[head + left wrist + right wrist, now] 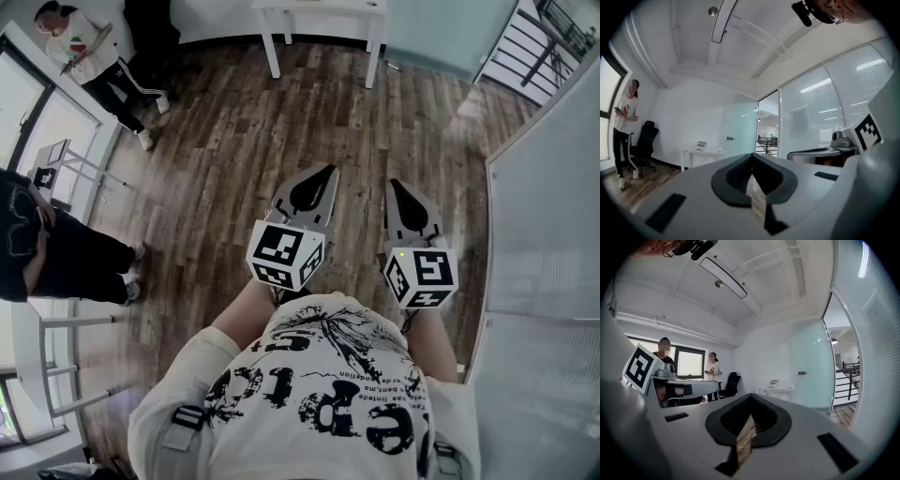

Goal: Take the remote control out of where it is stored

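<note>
No remote control and no storage place shows in any view. In the head view, my left gripper [327,171] and my right gripper [392,184] are held side by side in front of the person's chest, above the wooden floor [225,141], pointing forward. The jaws of both meet at the tips with nothing between them. In the left gripper view, my left gripper [751,157] is shut and aimed across the room at a white table [701,152]. In the right gripper view, my right gripper [750,397] is also shut, with only a sliver of floor showing behind its jaws.
A white table [323,11] stands at the far wall. Two people stand at the left, one far [89,52] and one near [47,248], beside white desks [37,347]. A glass wall with blinds [544,244] runs along the right. A black chair [644,140] stands near the far person.
</note>
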### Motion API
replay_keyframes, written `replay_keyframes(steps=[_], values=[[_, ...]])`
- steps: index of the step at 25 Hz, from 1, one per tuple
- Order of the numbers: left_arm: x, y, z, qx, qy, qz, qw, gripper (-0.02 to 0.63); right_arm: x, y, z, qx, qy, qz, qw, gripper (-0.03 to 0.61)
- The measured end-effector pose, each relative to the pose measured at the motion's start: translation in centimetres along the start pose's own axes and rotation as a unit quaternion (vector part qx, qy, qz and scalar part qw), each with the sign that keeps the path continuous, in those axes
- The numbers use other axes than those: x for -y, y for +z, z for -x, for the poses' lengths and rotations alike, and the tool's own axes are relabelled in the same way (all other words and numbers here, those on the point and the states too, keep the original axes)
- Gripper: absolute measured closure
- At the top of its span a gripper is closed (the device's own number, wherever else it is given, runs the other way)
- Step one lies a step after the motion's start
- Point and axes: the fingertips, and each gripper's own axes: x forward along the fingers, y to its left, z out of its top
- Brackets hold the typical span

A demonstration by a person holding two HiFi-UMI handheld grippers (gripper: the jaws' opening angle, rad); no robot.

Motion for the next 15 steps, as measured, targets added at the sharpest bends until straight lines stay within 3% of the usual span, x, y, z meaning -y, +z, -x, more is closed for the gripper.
replay_keyframes(steps=[15], values=[[1.0,-1.3,-3.9,-0.005,-0.001,0.013,0.9999,0.607,3.7,-1.2,-1.1,-0.004,-0.007,0.002,1.000,0.580]])
